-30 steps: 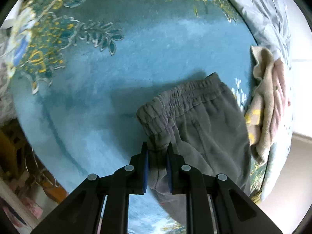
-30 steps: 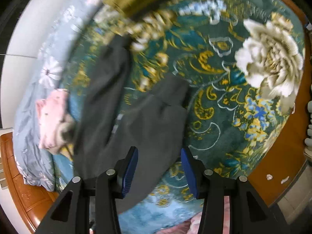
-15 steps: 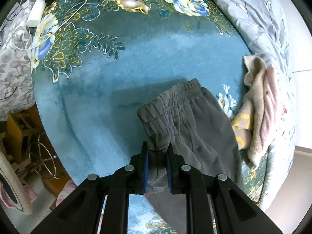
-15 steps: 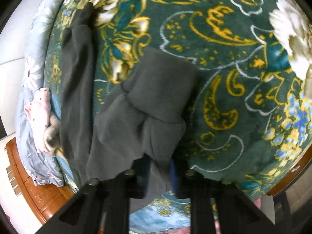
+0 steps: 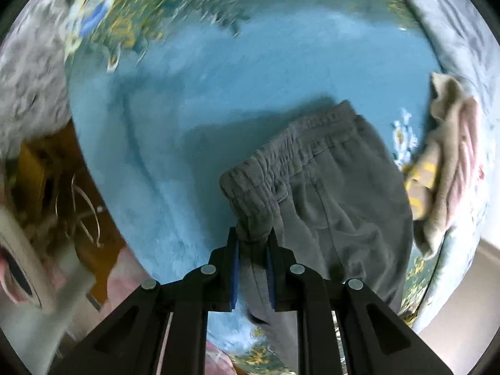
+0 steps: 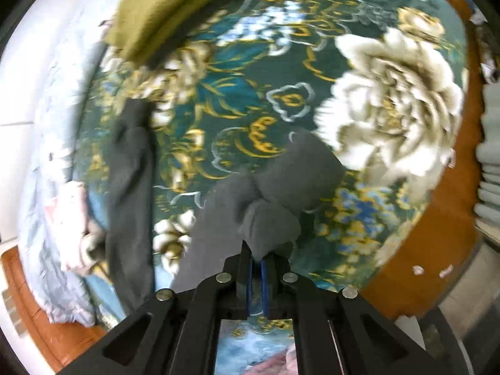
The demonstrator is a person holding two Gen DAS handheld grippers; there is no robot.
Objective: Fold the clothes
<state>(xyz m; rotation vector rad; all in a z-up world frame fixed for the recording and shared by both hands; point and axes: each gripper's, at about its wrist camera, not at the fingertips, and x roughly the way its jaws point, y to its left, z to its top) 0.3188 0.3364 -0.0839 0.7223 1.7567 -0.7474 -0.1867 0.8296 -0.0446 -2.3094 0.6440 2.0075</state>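
Left gripper (image 5: 252,242) clamps waistband of grey trousers (image 5: 337,193); right gripper (image 6: 257,257) pinches leg hem. Risk: thin bite slips, fabric sags onto floral blanket (image 6: 281,100), fold skews.

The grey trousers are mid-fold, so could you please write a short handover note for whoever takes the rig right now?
Left hand-held gripper: shut on the elastic waistband of the grey trousers.
Right hand-held gripper: shut on a trouser leg end, which is bunched above the fingers.
The trousers lie across the floral blanket, the other leg stretched out flat to the left. A beige and pink garment lies beside them.
Done: both ends gripped.
Left: bring the ends together and lay the fold flat.
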